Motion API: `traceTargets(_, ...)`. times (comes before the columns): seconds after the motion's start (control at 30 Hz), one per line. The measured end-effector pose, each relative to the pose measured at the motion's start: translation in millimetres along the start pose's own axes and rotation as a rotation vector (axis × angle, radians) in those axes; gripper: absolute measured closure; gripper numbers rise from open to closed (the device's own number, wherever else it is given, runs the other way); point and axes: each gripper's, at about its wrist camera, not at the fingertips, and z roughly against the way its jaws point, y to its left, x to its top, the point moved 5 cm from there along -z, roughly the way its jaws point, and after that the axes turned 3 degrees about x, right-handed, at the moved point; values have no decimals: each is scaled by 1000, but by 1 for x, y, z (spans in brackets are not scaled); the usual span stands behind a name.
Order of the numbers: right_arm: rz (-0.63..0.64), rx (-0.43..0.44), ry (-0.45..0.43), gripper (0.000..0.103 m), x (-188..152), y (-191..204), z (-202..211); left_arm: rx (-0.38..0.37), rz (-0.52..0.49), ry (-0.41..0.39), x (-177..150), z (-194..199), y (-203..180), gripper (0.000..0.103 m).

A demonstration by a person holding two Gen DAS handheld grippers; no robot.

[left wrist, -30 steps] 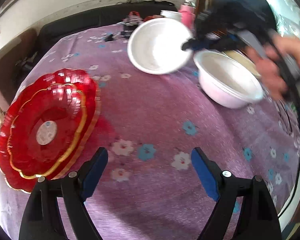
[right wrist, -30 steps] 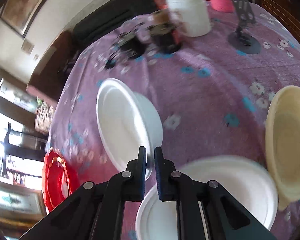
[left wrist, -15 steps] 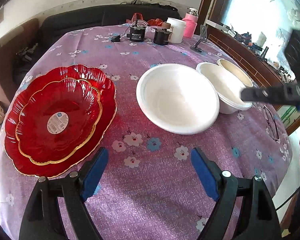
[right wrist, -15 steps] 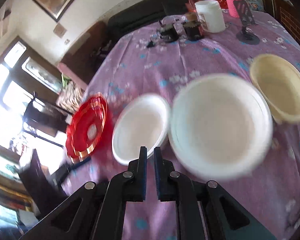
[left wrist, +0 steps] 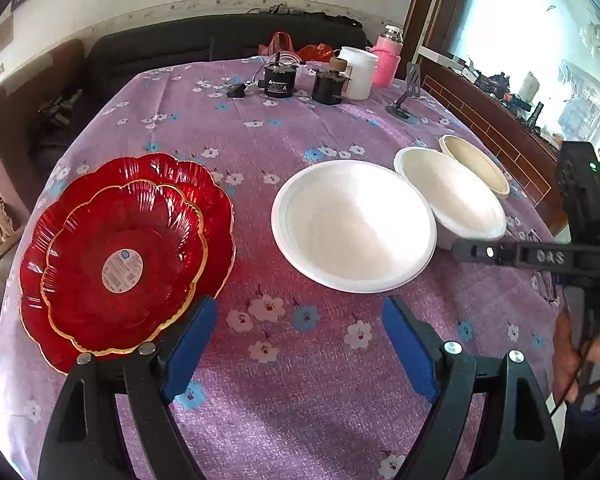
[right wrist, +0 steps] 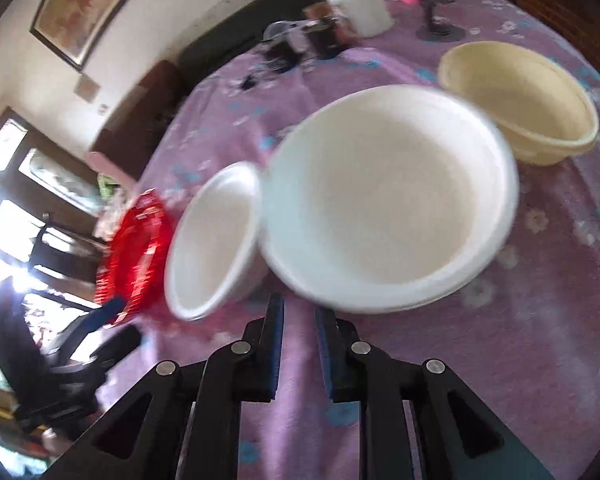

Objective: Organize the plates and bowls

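Purple floral desk: small red plate nested in a bigger one at left, white bowls empty. Left hand-held gripper gapes wide; right hand-held gripper just cracking open, nothing between.

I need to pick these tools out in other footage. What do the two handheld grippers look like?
Both are matte black plastic frames with silver rivets and blue pads on two fingers: the left gripper and the right gripper. From the side, the right one shows raised letters, a green light and a thin black cable.

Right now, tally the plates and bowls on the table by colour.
Red plates: 2, the smaller red plate stacked on the larger red plate
White bowls: 2, one white bowl, another white bowl
Cream bowl: 1
Total: 5
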Motion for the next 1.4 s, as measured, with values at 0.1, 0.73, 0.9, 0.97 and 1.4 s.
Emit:
traceTargets(0.1,-20,-16,-33,86,15,-11,-2,-9,12,13,1,-5,-2,19)
traceTargets(0.73,-57,108,-64,85,14,9,15,10,23,80,47,-31,-2,46)
traceTargets(0.9,215,-123,-318,38,7,52,73,16,-1,42,49,-24,-5,48)
traceTargets(0.97,283,-109,-444,1,3,64,95,23,-14,35,49,-24,-7,48)
traceTargets(1.4,-53,85,-179,69,-1,7,42,74,-48,90,60,-46,1,48)
